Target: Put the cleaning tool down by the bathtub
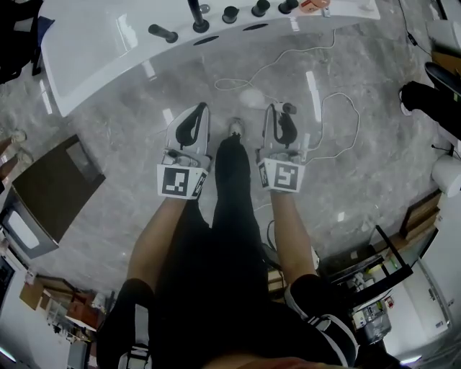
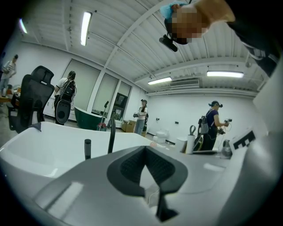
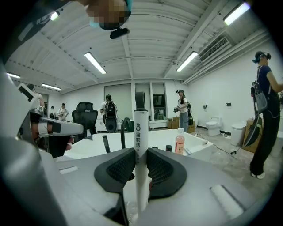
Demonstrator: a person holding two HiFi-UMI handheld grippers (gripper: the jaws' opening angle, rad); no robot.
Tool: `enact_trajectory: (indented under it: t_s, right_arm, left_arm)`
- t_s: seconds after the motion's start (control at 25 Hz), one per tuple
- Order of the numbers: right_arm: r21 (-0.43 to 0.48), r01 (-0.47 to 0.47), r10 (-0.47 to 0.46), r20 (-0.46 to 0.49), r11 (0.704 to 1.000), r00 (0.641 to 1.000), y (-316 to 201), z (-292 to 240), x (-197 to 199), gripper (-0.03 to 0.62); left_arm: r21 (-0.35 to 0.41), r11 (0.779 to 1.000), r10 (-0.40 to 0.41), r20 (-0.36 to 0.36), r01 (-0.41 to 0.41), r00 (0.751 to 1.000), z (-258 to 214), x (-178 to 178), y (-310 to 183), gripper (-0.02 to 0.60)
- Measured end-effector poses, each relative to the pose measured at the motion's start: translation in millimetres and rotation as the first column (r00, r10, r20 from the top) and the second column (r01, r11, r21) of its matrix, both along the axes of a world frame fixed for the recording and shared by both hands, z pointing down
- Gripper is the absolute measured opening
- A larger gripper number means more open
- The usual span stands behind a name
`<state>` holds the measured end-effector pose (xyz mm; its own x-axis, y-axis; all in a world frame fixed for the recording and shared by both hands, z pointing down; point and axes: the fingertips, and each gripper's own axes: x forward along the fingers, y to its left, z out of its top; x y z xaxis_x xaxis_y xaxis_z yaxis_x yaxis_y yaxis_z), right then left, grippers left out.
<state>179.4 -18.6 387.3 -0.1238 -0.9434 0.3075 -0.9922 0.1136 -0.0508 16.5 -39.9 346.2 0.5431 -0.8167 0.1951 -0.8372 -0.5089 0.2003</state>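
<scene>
The white bathtub [image 1: 108, 43] runs along the top of the head view, its black faucet [image 1: 196, 18] on the rim. My right gripper [image 1: 277, 109] hangs over the grey floor just in front of the tub. It is shut on the cleaning tool [image 3: 140, 128], a white handle with a black top that stands upright between the pads. In the right gripper view my right gripper [image 3: 140, 152] faces the bathtub [image 3: 154, 141]. My left gripper [image 1: 199, 109] is level with it to the left, shut and holding nothing. In the left gripper view my left gripper [image 2: 145, 150] also points at the tub [image 2: 44, 145].
A white cable [image 1: 317, 94] loops over the floor right of the grippers. A pink bottle [image 3: 179, 143] stands on the tub's rim. A dark box [image 1: 54, 191] lies at the left and shelving [image 1: 382, 267] at the lower right. People [image 3: 265, 110] stand around the room.
</scene>
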Motion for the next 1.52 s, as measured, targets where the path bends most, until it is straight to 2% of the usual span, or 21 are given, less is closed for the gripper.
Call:
enact_trajectory:
  t_s: [0.28,0.48,0.84,1.24,1.52]
  right_arm:
    - [-0.028,0.0,0.0,-0.011,1.0,1.0,-18,73,3,0.086]
    - [-0.048,-0.014,0.013,-0.015,0.999,1.0,-26,117,9,0.086]
    - [-0.087,-0.009,0.009,-0.006,0.996,1.0,-42,209,11,0.086]
    - [-0.152,-0.002,-0.002,-0.027,0.988,1.0,-54,294,19,0.086]
    - [-0.188,0.008,-0.014,-0.029,0.982,0.999,-69,337,21,0.086]
  left_arm:
    - [0.003,1.0,0.019,-0.02,-0.019,1.0,49,13,-8,0.008]
    - [-0.021,0.998,0.064,0.012,-0.064,0.998,87,30,-7,0.008]
    - [-0.06,0.998,0.03,0.01,-0.029,0.999,149,34,-27,0.008]
    - [-0.083,0.996,0.027,0.01,-0.027,1.0,190,37,-32,0.008]
    - [-0.054,0.998,0.019,0.01,-0.019,1.0,195,42,-42,0.008]
